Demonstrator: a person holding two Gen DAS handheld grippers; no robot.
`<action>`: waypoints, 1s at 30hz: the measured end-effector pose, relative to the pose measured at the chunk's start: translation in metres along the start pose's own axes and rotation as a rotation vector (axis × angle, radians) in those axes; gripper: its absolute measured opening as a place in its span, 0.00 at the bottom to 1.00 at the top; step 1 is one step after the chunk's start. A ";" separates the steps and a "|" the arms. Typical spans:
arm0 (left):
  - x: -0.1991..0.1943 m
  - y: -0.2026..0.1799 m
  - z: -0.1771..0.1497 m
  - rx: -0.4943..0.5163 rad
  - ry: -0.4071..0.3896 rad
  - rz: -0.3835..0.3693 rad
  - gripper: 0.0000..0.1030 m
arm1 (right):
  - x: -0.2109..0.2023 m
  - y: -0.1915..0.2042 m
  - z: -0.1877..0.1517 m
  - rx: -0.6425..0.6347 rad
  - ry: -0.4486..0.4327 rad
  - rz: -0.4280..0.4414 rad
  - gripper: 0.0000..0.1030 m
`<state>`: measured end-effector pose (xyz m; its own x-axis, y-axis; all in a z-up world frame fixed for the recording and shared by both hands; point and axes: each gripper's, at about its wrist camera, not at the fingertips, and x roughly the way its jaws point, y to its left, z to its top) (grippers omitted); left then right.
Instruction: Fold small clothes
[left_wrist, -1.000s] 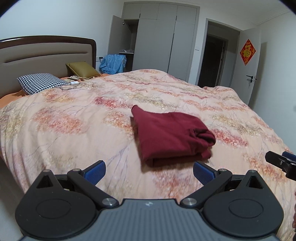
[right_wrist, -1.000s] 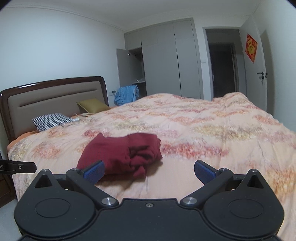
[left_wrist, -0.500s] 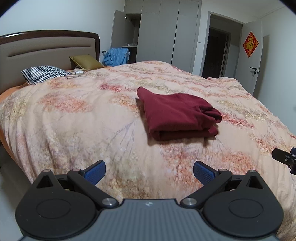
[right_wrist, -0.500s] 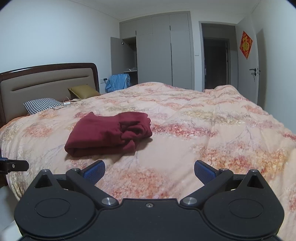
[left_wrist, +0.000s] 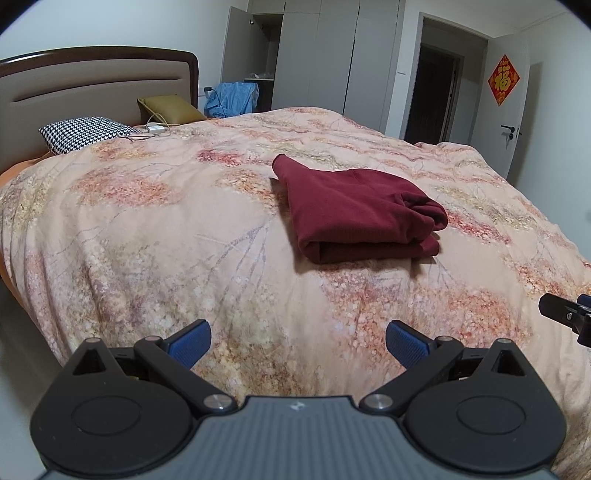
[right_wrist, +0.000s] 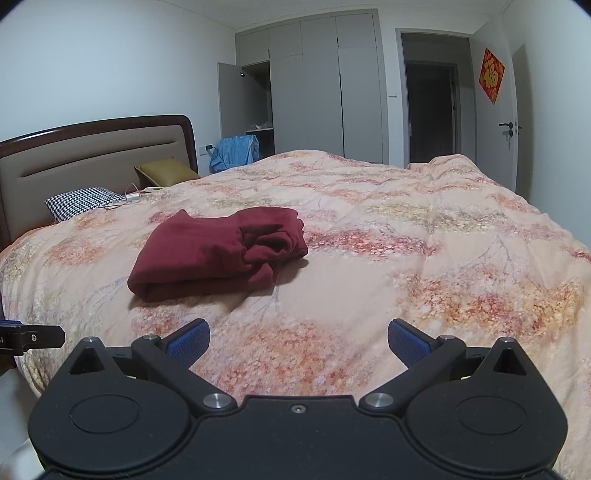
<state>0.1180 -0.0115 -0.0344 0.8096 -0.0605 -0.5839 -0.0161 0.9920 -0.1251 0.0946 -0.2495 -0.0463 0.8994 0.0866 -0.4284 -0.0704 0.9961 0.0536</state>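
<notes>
Dim, even indoor light; folded maroon garment (left_wrist: 354, 214) casting soft shadow on quilt (left_wrist: 166, 229); fisheye bending edges, corners vignetting; focus holding sharp.

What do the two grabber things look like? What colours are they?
Both are black, with two round discs and silver screws. The left gripper has a ribbed grey middle; the right gripper is all black. Each has blue bumpy fingertips. No cables or sleeves show.

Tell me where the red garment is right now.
The red garment lies folded mid-bed on the floral quilt, ahead of both grippers, right of centre in the left view.
</notes>
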 end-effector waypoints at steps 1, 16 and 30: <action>0.000 0.000 0.000 -0.001 0.001 -0.001 1.00 | 0.000 0.000 0.000 0.000 0.001 0.001 0.99; 0.002 0.000 -0.003 -0.004 0.022 -0.007 1.00 | 0.004 0.000 -0.002 0.000 0.012 0.003 0.99; 0.002 0.000 -0.004 -0.010 0.029 -0.008 1.00 | 0.004 -0.001 -0.002 0.002 0.013 0.002 0.99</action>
<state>0.1171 -0.0118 -0.0383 0.7921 -0.0723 -0.6061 -0.0150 0.9903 -0.1378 0.0974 -0.2501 -0.0503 0.8934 0.0893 -0.4404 -0.0718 0.9958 0.0563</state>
